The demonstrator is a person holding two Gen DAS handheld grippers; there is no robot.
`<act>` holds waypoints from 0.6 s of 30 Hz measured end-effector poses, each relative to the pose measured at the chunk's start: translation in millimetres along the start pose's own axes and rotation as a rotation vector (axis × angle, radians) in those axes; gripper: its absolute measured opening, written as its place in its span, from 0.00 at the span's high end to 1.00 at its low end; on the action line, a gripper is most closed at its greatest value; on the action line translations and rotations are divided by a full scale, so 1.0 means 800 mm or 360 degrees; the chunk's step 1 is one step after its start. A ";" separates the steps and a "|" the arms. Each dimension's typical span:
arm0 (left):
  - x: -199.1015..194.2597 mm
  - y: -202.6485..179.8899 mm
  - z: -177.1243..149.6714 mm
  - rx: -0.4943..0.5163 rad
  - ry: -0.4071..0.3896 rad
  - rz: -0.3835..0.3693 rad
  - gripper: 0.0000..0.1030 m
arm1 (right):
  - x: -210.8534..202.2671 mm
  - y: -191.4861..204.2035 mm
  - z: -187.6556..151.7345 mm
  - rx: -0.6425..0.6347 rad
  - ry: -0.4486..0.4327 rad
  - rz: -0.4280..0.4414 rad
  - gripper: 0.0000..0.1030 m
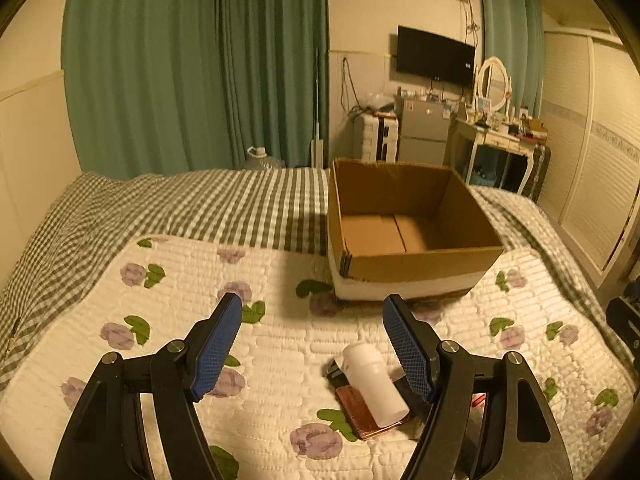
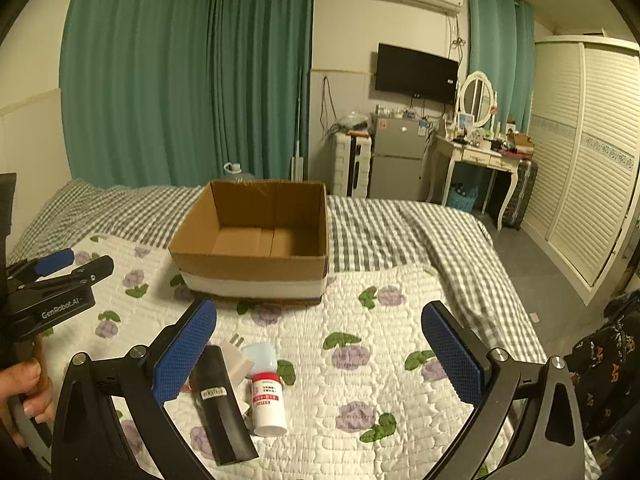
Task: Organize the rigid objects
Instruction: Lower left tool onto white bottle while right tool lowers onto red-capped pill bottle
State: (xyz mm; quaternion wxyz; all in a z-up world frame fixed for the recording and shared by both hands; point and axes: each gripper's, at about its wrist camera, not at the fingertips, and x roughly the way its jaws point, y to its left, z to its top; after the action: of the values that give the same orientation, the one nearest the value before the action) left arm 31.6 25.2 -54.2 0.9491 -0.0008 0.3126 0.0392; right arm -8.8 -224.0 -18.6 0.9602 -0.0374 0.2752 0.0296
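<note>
In the left wrist view the left gripper hangs wide open and empty over the floral quilt on the bed, its blue pads spread well apart. A white bottle lies on its side between the fingers, closer to the right-hand one, resting across a reddish-brown flat case with a dark object partly hidden beneath; what that object is cannot be told here. Beyond the fingertips an open cardboard box stands upright near the middle of the bed, at the far edge of the quilt where the checked sheet begins, nothing inside it. In the right wrist view the right gripper is likewise spread wide and holds nothing. The white bottle with its red label lies near the left-hand finger, just beside a long black case; a white plug adapter and a pale blue case sit touching behind them, toward the box. The quilt between these things and the box is bare. At the left edge the other gripper shows, held by a hand.
</note>
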 end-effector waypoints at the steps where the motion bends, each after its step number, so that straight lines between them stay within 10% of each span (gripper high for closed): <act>1: 0.008 -0.002 -0.004 0.0010 0.0022 0.0007 0.27 | 0.003 -0.001 -0.003 0.0002 0.0011 0.0003 0.00; 18: 0.099 -0.026 -0.042 -0.0005 0.0306 -0.0057 0.27 | 0.116 -0.001 -0.076 0.0049 0.0459 0.0161 0.00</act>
State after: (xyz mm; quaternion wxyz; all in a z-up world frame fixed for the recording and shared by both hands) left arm 76.3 9.6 -128.9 0.9152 -0.0115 0.4022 0.0223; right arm 37.7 -227.0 -119.2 0.9084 -0.0126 0.4122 0.0681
